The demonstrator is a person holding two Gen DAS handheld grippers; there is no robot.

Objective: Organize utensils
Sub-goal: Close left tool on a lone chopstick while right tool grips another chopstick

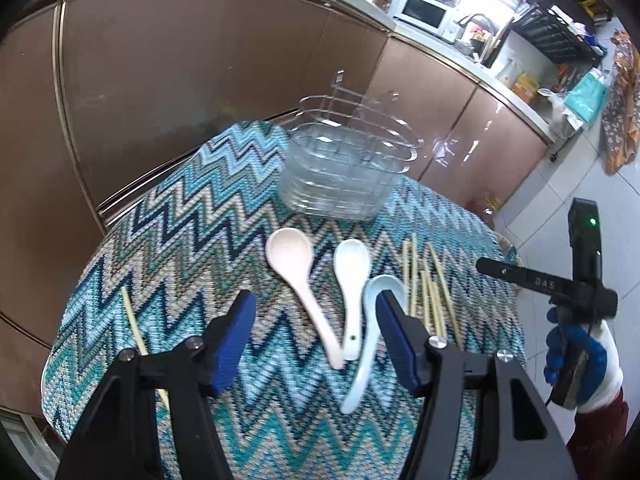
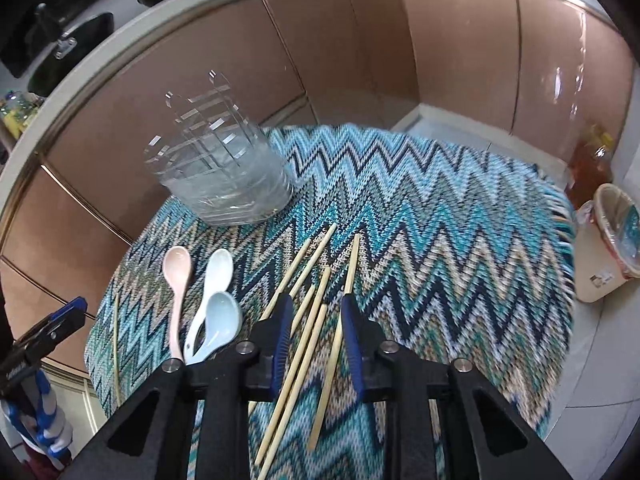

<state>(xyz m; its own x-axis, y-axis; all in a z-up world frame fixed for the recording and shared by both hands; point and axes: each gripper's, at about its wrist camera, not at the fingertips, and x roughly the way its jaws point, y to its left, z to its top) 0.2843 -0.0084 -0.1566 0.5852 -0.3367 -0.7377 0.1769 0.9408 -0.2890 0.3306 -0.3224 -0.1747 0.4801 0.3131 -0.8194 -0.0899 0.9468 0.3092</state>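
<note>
Item, chopsticks: my right tool half-closed astride them, gripping none; left tool open above spoons; I'd lower first, then pinch

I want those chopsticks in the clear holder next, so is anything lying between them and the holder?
Nothing visible does. Bare cloth separates the chopsticks from the clear holder; the spoons lie off to the left.

Microwave (white) on counter; bin on floor.
</note>
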